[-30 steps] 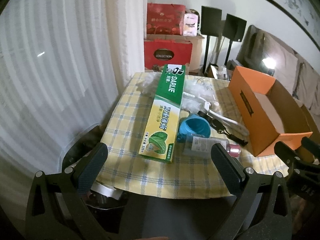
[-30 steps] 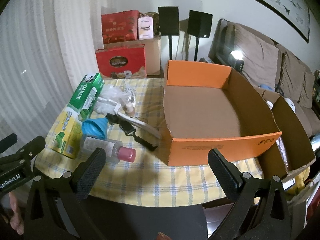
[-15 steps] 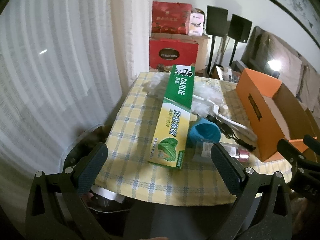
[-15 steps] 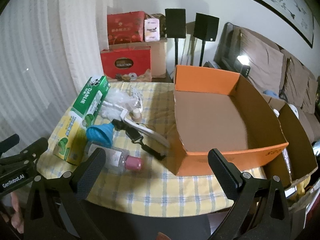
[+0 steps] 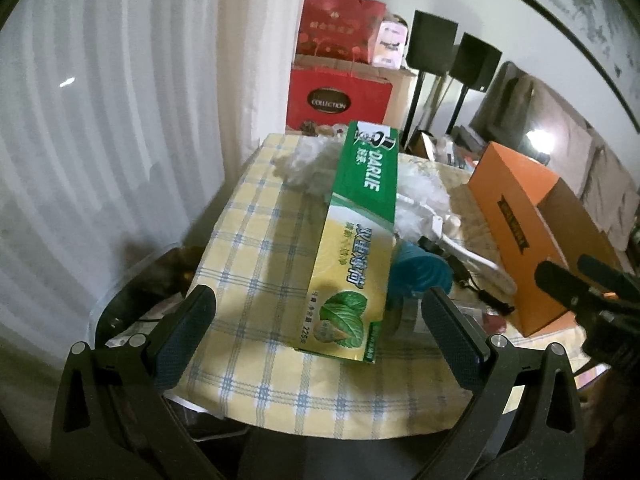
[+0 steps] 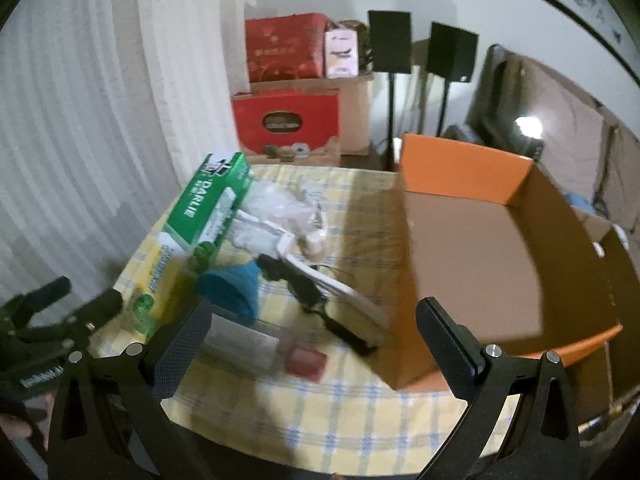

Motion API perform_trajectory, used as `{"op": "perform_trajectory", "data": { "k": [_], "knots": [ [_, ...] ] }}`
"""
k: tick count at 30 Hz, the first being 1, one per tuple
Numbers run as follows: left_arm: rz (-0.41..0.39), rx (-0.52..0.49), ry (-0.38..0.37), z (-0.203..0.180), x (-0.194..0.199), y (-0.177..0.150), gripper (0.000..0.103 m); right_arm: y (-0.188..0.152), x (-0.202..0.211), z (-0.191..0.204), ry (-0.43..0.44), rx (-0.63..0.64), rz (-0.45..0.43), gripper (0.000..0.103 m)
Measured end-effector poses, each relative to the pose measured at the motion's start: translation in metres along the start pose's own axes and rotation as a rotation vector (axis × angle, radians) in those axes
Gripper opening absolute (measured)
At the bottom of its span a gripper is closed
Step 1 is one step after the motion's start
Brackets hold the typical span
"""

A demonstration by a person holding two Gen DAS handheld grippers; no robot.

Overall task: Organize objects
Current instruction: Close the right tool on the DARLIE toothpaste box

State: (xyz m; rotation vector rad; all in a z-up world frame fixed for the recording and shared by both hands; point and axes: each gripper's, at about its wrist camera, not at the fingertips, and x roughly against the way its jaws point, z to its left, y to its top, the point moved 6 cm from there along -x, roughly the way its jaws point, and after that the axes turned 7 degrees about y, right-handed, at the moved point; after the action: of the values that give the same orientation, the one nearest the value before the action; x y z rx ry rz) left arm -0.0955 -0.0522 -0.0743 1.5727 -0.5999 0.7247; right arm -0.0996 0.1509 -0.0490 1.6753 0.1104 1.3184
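since the orange box [image 6: 472, 248] stands open and empty on the right part of the table [image 5: 256, 364], we judge that the loose things on the left part are waiting to go into it. we hold both grippers low at the near edge of the table, and neither one touches anything.

the left gripper [image 5: 320, 330] has its fingers spread wide, with nothing between them. it faces the toothpaste box [image 5: 356, 248], probably because this is the biggest thing and the nearest to it. the right gripper [image 6: 314, 334] is also spread wide and holds nothing. in front of it lie the clear bottle with a pink cap [image 6: 272, 350] and the blue funnel [image 6: 232, 292].

the toothpaste box lies on the checked cloth at the left side of the heap. its long axis runs away from us, from the near edge toward the far edge of the table. the yellow end with the green leaf points to us and the green end points to the red bags [image 5: 340, 96] behind. the far end seems to rest on the white duster [image 5: 416, 204], so the box is perhaps a little tilted, but we cannot tell this surely. the funnel lies just beside its right side.
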Motion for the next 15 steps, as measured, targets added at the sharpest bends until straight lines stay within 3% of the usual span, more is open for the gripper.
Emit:
{"op": "perform_trajectory", "data": {
  "k": [15],
  "knots": [
    [0.07,-0.006,-0.089,-0.014,-0.049,-0.006,0.094,0.048,-0.068,0.029,0.17,0.001,0.072,0.101]
  ]
}}
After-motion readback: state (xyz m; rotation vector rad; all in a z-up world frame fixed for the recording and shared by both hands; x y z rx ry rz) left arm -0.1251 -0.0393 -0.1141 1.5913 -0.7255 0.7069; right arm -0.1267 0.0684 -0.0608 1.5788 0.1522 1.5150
